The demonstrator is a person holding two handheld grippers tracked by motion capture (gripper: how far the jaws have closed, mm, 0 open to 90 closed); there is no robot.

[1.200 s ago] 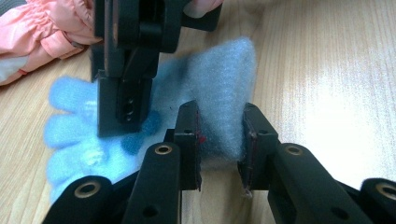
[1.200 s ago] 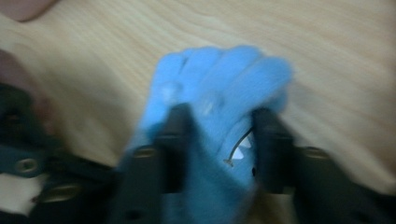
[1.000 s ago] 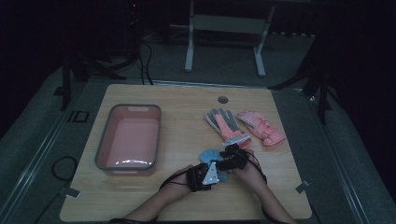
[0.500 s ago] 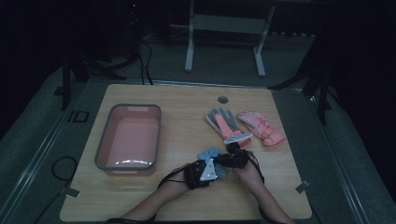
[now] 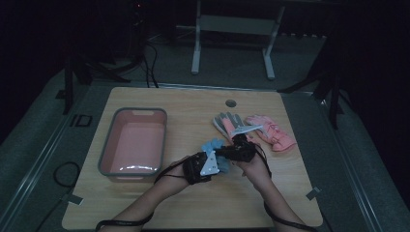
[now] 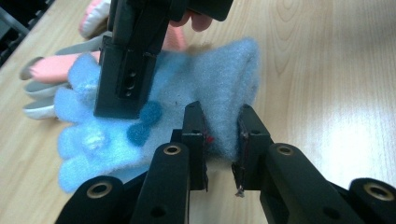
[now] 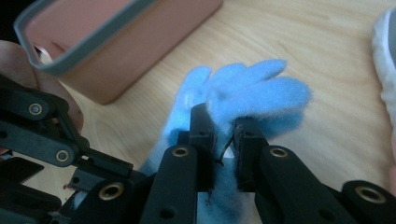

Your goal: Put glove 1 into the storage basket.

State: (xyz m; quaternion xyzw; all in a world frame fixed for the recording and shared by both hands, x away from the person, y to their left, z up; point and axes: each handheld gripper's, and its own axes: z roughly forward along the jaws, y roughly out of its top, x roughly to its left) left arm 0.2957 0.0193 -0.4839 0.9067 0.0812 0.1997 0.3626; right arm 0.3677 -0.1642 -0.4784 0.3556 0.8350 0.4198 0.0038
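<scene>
Got my left tool [image 6: 219,140] pinched on the cuff of a fuzzy light-blue fleece glove [image 6: 187,102], right tool [image 7: 223,133] clamped near its fingers, low over the wooden surface [image 5: 193,203]. Pink plastic tub [image 5: 133,145] sits left, grey-and-pink gloves [image 5: 229,123] lie beyond.

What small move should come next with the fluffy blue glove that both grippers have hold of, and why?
Probably lift the fluffy light-blue fleece glove slightly and carry it toward the pink plastic bin with the grey rim. The left gripper pinches its cuff edge and the right gripper clamps near its finger end, so both grips look set, while the glove lies on the wooden table beside the bin.
</scene>
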